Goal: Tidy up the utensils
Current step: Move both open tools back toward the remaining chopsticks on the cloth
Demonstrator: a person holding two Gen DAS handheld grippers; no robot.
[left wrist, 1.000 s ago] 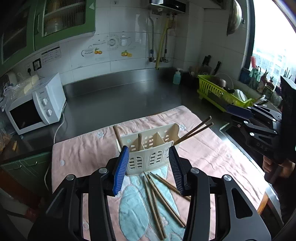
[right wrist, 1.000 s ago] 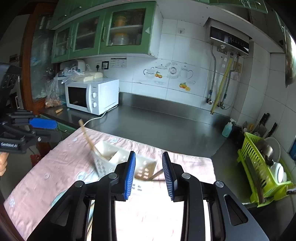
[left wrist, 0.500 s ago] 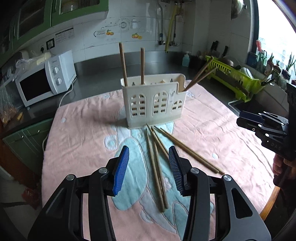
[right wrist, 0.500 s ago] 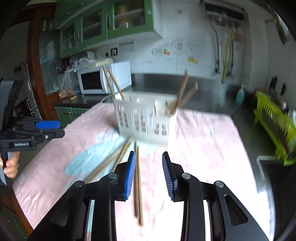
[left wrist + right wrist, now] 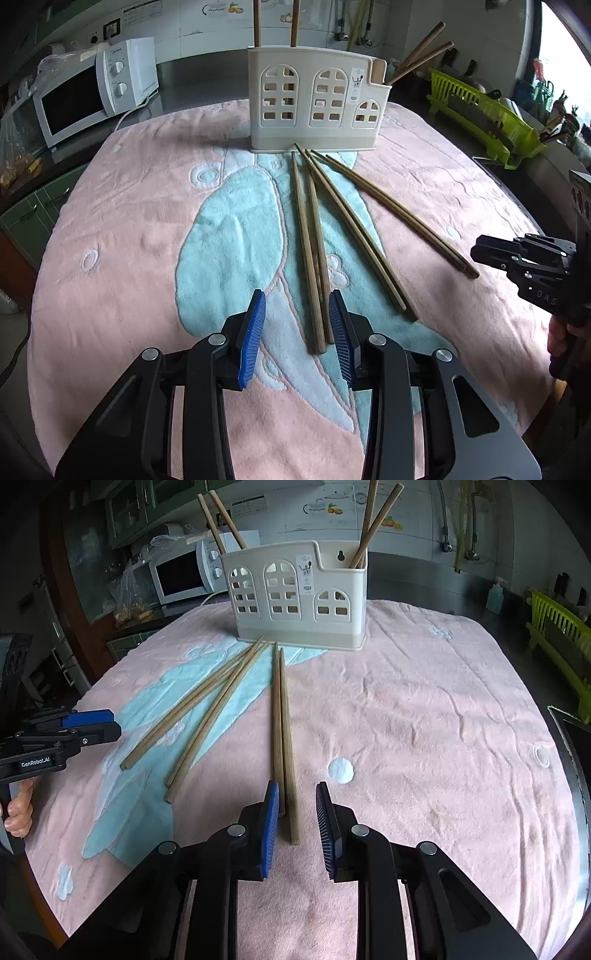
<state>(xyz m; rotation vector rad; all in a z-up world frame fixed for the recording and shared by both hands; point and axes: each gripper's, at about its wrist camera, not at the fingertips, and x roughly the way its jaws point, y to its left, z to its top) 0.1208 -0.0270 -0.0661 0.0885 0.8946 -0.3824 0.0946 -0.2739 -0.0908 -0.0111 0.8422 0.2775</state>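
A cream utensil holder [image 5: 314,103] [image 5: 299,602] stands upright at the far side of a pink and teal towel [image 5: 129,221], with chopsticks [image 5: 421,55] sticking out of its end compartments. Several wooden chopsticks lie loose in front of it. My left gripper [image 5: 297,328] hangs low over the near ends of one pair [image 5: 310,251], which lie between its closing jaws without the pads touching them. My right gripper [image 5: 297,819] straddles the near ends of another pair [image 5: 282,738], its jaws closing too, with gaps left on both sides.
A white microwave [image 5: 92,85] sits on the dark counter at the left. A green dish rack [image 5: 480,114] stands at the right and a soap bottle [image 5: 495,596] behind it. A person's hand [image 5: 18,812] holds the left gripper's handle at the towel's edge.
Both grippers have dropped from above the holder to just over the towel. Chopstick ends now lie between each pair of fingers, and both jaws stand narrower than before.
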